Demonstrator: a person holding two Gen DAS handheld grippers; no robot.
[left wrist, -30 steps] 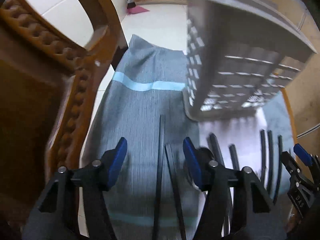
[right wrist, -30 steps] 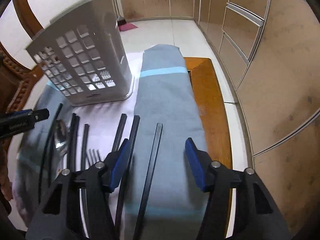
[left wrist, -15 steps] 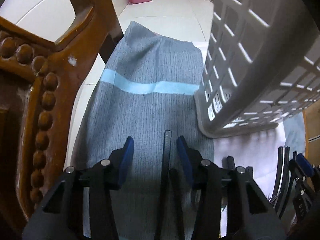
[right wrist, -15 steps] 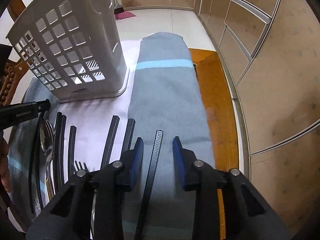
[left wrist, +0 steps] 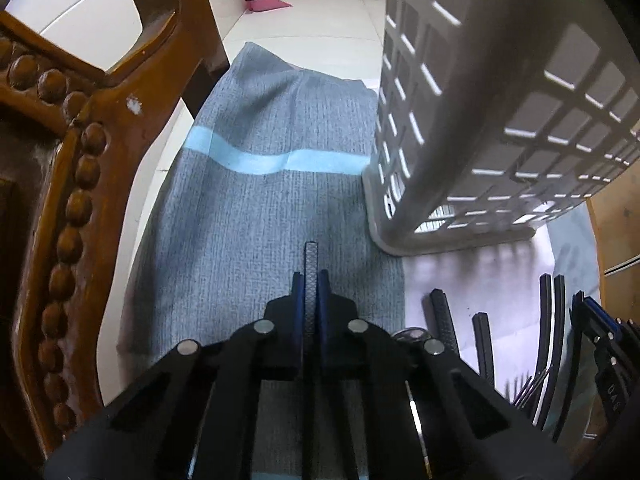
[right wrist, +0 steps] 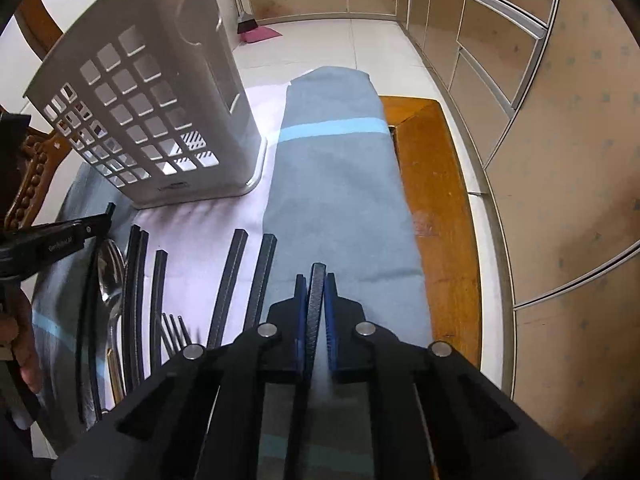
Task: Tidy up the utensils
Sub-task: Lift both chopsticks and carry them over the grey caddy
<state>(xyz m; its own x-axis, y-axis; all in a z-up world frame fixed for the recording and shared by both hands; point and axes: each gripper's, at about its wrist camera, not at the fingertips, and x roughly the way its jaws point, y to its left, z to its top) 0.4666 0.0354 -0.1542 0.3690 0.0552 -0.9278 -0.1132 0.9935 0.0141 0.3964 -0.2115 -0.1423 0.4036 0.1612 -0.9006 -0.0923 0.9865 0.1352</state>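
Gripping is the step in hand. The left tongs (left wrist: 311,280) are clenched on a black textured handle (left wrist: 311,258) that lies on the grey-blue cloth (left wrist: 256,220); the jaws have just been closing, and the handle shows between the blue pads. The right tongs (right wrist: 316,286) are likewise clenched on a second black handle (right wrist: 318,276) on the grey cloth (right wrist: 340,200) at the other side of the surface (right wrist: 436,200); those jaws too have just been closing, with the handle between them.

The remaining utensils (right wrist: 136,280), among them a spoon (right wrist: 109,276) and a fork (right wrist: 174,328), lie in a row between the two grips. The white perforated caddy (right wrist: 160,120) stands upright just beyond that row.

Next move, as judged: lift each handle clear of the cloth, carry it above the caddy rim and lower it in. This calls for a firm pinch, since the handles are slim and may pivot. A carved wooden chair (left wrist: 72,184) stands close to the left tongs.
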